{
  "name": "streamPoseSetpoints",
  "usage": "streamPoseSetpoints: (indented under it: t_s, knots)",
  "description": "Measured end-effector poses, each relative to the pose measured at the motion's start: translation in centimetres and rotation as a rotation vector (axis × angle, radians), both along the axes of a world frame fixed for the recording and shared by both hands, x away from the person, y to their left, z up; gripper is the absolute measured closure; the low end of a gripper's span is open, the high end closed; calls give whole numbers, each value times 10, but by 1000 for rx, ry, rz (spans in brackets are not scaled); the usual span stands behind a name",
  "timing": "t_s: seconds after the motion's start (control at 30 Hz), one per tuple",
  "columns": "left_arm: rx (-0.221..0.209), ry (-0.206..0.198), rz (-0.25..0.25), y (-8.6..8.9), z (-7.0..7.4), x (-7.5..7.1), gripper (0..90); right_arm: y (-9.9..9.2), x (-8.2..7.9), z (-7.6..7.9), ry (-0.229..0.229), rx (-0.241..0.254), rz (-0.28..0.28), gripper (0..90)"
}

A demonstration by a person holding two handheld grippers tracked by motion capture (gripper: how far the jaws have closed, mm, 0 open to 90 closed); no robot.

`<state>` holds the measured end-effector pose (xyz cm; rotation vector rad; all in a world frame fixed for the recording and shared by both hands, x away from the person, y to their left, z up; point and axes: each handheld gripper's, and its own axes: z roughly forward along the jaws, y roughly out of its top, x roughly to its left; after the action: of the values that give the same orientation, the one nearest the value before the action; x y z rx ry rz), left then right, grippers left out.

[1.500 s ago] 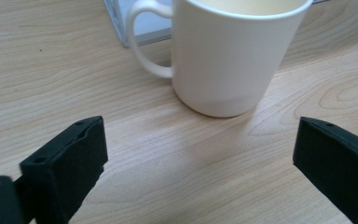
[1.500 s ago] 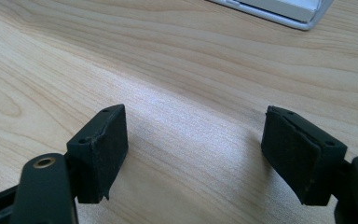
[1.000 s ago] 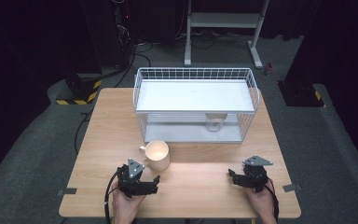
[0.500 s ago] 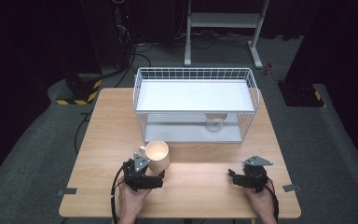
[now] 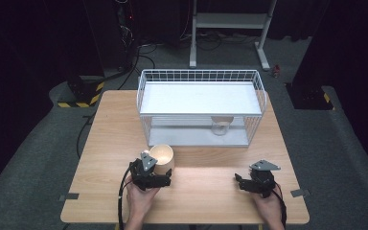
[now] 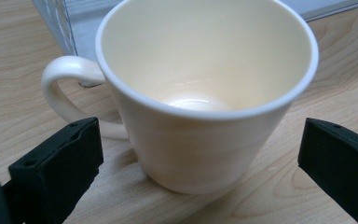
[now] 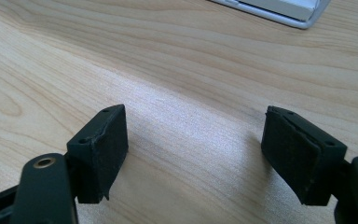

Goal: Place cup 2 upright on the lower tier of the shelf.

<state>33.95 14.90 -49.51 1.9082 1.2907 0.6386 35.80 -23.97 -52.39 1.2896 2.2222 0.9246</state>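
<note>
Mug (image 6: 205, 98) between left tool's (image 6: 200, 154) spread jaws, untouched

**Bright tabletop, pitch-black room around it**

Light comes from overhead and lands pretty much on the table (image 5: 110, 143) alone; the floor and background in the high view sink into near-black, with cables and a stand barely readable. The white rack (image 5: 201, 98) top is close to blown out. The high view is soft and low on detail, with small parts mushy. In the left gripper view the mug (image 6: 205, 93) is sharp, has a small glare spot at its inside bottom, and throws a soft shadow on the wood; the near jaws are slightly out of focus. In the right gripper view a pale sheen runs across the wood grain between the jaws, and the far edge goes blurry.
</note>
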Motion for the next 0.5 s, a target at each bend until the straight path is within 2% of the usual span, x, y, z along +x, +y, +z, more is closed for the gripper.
streamPoseSetpoints:
  t_s: [0.5]
  knots:
    - [-29,-17,30,-4,-4,11,24,0,0,0,0,0,0,227]
